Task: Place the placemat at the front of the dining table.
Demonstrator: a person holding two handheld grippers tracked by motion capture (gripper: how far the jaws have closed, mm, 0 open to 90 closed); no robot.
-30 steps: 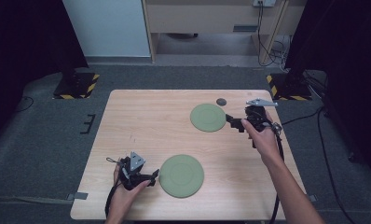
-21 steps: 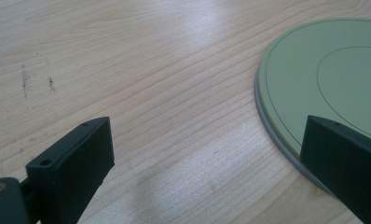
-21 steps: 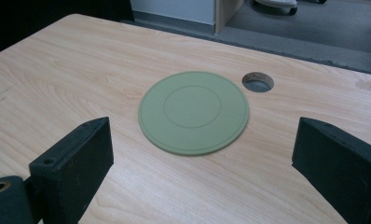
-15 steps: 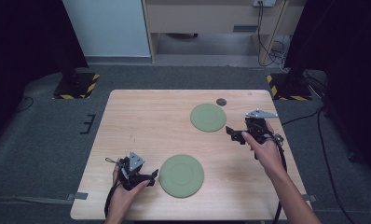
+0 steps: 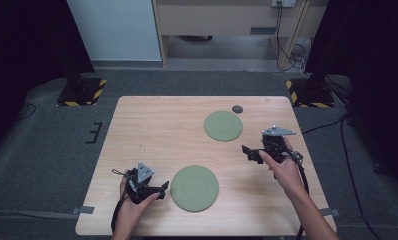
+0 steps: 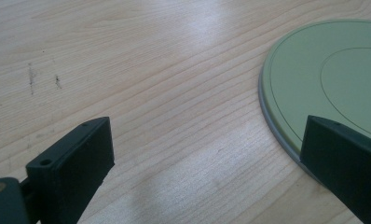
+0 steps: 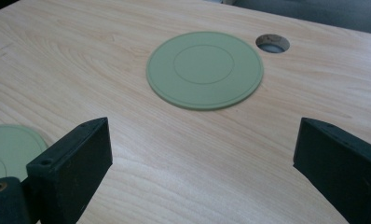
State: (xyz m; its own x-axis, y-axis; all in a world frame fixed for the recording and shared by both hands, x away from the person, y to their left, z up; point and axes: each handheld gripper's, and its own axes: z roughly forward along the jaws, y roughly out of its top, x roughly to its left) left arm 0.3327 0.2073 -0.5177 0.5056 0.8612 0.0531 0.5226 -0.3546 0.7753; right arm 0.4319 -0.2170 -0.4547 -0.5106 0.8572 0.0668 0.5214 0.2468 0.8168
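Two flat green discs lie on the wooden desk [image 5: 152,130]. The near disc [image 5: 194,188] sits toward the person's edge, a little left of the middle; the far disc [image 5: 223,125] lies farther back and to the right, well apart from the first. Each has a faint ring drawn inside its rim. Just behind and to the right of the far disc there is a small round hole [image 5: 237,109] in the desk top.

The left tool [image 5: 159,190] rests low on the desk just beside the near disc's left edge — its jaws stand wide apart with nothing between them, and in the left gripper view one jaw overlaps the disc's rim [image 6: 286,135], though contact cannot be told. The right tool [image 5: 248,152] is held near the desk's right side, in front and right of the far disc, apart from it — its jaws also spread wide and hold nothing, and the right gripper view looks across bare wood at that disc [image 7: 204,69].
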